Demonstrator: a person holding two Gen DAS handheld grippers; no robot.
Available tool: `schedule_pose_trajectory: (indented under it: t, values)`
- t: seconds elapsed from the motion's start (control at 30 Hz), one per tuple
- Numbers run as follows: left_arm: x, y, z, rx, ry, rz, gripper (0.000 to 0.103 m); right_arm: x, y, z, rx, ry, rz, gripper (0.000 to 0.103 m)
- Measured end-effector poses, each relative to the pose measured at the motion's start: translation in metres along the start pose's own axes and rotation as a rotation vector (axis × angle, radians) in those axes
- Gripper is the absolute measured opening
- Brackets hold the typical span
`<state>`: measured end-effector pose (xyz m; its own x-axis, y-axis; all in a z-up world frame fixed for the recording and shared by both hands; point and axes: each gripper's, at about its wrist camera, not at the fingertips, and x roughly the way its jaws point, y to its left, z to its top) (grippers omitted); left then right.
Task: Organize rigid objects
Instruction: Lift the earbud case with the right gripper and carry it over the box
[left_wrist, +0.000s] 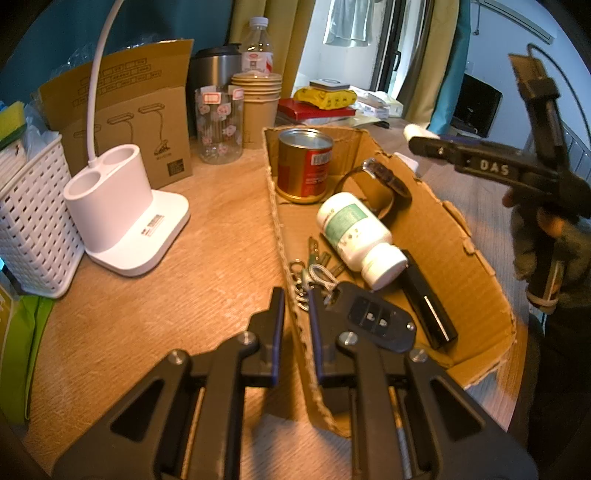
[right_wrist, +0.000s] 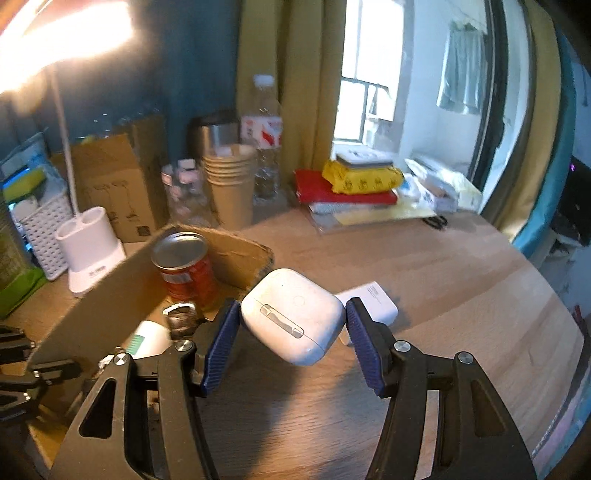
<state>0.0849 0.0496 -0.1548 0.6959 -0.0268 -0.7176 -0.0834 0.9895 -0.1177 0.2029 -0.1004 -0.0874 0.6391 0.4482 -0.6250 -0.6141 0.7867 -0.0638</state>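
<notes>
Cardboard box on the wooden desk, left wrist view: torn rims, holding a red tin, watch, white pill bottle, car key and black bar. Left gripper pinched nearly shut astride the box's near wall. Right wrist view: right gripper half open, blue pads pressing a white earbud case, lifted above the desk beside the box.
</notes>
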Motion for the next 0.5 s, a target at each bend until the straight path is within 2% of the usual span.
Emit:
schedule_pose_trajectory:
  t: [0.5]
  values:
    - [0.0,0.0,0.0,0.0,0.0,0.0,0.014,-0.023,0.045,0.007,-0.105,-0.048,0.066,0.062]
